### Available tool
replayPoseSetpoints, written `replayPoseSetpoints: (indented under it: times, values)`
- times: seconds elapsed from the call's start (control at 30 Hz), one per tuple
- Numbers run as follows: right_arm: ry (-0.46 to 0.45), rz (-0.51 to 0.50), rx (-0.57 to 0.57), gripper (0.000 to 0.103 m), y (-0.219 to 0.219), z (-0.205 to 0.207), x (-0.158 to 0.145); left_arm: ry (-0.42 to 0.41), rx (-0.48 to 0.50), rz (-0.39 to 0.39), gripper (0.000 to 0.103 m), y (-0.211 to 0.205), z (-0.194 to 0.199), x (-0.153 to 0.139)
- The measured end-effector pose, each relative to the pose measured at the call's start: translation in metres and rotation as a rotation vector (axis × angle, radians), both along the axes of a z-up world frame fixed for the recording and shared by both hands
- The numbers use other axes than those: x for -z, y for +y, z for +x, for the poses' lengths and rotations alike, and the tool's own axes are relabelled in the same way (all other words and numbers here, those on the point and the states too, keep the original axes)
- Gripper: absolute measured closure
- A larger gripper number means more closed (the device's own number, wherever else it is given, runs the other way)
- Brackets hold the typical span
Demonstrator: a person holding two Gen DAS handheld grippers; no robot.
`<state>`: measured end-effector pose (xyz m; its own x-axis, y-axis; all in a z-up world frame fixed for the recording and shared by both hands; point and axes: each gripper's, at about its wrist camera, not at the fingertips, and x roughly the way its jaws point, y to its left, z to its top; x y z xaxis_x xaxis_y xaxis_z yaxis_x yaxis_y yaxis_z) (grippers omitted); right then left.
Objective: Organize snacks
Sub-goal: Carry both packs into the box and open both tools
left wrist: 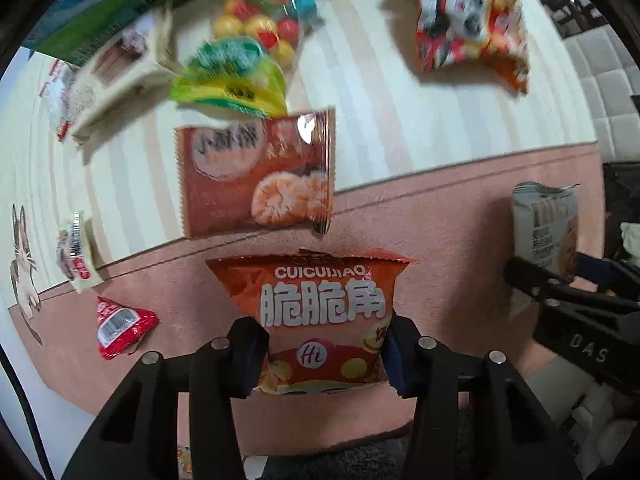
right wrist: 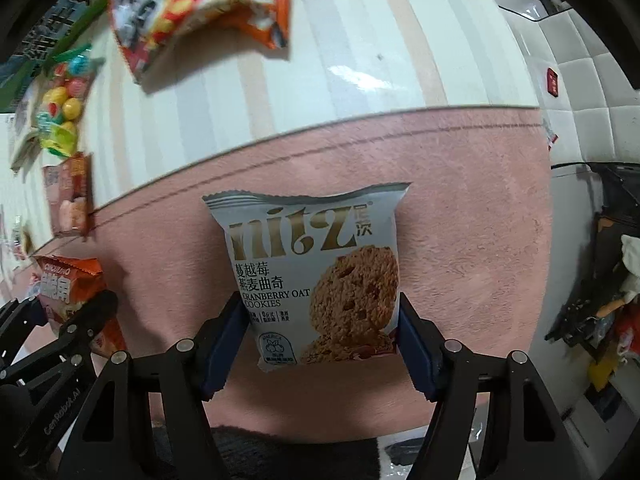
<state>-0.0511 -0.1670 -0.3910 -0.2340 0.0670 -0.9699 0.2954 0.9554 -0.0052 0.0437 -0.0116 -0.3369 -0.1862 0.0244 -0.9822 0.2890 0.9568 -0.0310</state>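
Note:
My left gripper (left wrist: 324,356) is shut on an orange chip bag (left wrist: 320,312) marked CUICUIJIAO, its pads pressing the bag's two sides above the pink mat (left wrist: 440,220). My right gripper (right wrist: 320,344) is shut on a silver cranberry oat cookie pack (right wrist: 316,276), which it holds upright over the same mat (right wrist: 460,200). Each held snack also shows in the other view: the cookie pack (left wrist: 544,228) at the right, the chip bag (right wrist: 68,284) at the lower left. Loose snacks lie further out: a brown pastry pack (left wrist: 256,176), a small red packet (left wrist: 120,326) and a red and white bag (left wrist: 468,28).
A bag of coloured balls (left wrist: 260,28), a green and yellow pack (left wrist: 236,76) and a beige box (left wrist: 120,76) lie on the striped cream surface (left wrist: 380,120). A small white packet (left wrist: 76,256) sits at the mat's left edge. Dark clutter (right wrist: 608,320) stands at the right.

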Motion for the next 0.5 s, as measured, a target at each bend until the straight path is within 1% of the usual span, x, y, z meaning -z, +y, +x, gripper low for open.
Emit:
replayPoseSetpoints:
  times: [0.1,0.13,0.23,0.3,0.4,0.43,0.47,0.5]
  values:
    - [-0.035,0.035,0.001,0.03,0.005,0.01,-0.021,-0.03,-0.017,-0.036,0.058,0.013,0.016,-0.022]
    - [-0.052,0.051,0.001,0.03,0.006,0.013,-0.03,-0.041,-0.022,-0.046,0.058,0.025,0.029,-0.021]
    - [-0.109,0.101,0.004,0.03,0.009,0.03,-0.063,-0.076,-0.046,-0.093,0.058,0.034,0.048,-0.054]
    - [-0.146,0.126,0.001,0.03,0.012,0.043,-0.082,-0.106,-0.06,-0.118,0.058,0.042,0.067,-0.078]
    - [-0.217,0.175,0.0,0.03,0.019,0.079,-0.122,-0.144,-0.079,-0.138,0.058,0.044,0.094,-0.109]
    - [-0.235,0.186,-0.008,0.03,0.017,0.097,-0.132,-0.159,-0.089,-0.142,0.058,0.048,0.11,-0.121]
    - [-0.255,0.19,-0.015,0.03,0.017,0.109,-0.141,-0.173,-0.093,-0.135,0.058,0.046,0.123,-0.129]
    - [-0.278,0.191,-0.022,0.03,0.019,0.123,-0.15,-0.185,-0.094,-0.127,0.058,0.043,0.128,-0.138]
